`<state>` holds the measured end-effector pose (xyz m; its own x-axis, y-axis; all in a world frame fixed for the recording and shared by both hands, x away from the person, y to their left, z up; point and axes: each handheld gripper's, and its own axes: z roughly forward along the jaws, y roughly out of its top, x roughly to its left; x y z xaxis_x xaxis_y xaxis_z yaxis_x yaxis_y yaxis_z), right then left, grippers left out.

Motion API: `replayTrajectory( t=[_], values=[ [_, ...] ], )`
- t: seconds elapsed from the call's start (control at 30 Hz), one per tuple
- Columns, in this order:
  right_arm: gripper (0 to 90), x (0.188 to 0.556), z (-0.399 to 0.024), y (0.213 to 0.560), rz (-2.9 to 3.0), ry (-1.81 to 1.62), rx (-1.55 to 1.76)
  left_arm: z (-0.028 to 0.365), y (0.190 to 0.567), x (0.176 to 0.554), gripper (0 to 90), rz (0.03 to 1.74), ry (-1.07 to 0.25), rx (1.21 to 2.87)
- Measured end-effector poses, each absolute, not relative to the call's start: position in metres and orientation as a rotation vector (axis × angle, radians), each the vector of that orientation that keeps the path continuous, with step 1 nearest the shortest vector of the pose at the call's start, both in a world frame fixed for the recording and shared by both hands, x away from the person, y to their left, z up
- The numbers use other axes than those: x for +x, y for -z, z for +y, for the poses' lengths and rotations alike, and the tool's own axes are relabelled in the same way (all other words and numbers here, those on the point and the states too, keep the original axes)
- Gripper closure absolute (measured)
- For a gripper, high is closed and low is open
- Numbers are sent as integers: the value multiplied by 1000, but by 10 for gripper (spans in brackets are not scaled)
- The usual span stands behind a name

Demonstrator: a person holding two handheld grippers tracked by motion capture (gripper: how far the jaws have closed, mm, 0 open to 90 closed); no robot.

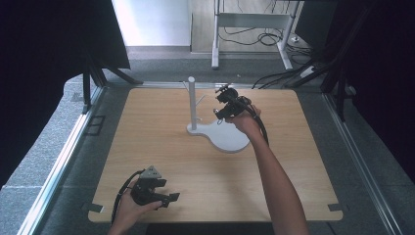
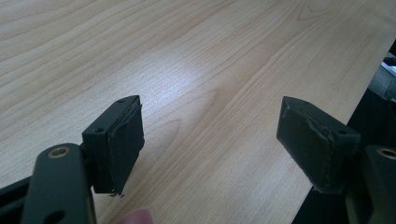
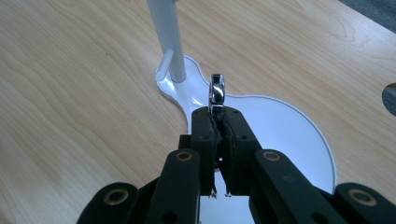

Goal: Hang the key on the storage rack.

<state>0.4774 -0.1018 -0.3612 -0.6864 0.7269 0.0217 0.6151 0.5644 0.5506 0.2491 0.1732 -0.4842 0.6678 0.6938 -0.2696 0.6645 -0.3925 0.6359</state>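
Note:
A white stand with an upright pole (image 1: 192, 100) and short side pegs rises from a flat white base (image 1: 230, 139) in the middle of the wooden table. My right gripper (image 1: 219, 114) hovers over the base just right of the pole. In the right gripper view its jaws (image 3: 217, 116) are shut on a small shiny metal ring (image 3: 217, 89), which sticks out edge-on above the tips and points toward the pole (image 3: 167, 42) and a low peg (image 3: 165, 65). My left gripper (image 1: 170, 198) rests near the table's front edge, jaws open (image 2: 210, 140) over bare wood.
The table (image 1: 161, 147) has metal rails along its left and right sides. Behind it are a white desk frame (image 1: 249, 22) and loose cables (image 1: 274, 78) on the grey floor. Dark curtains hang on both sides.

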Motion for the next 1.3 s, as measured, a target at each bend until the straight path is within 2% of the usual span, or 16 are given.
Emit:
replayTrajectory(
  t=[0.67,1.3],
  values=[
    [843,503,-91,352,2564,-805,1154,175,483,249,235,1043,-57,2129],
    [843,528,-77,360,2553,-783,1180,175,483,249,235,1037,-45,2129]
  ],
)
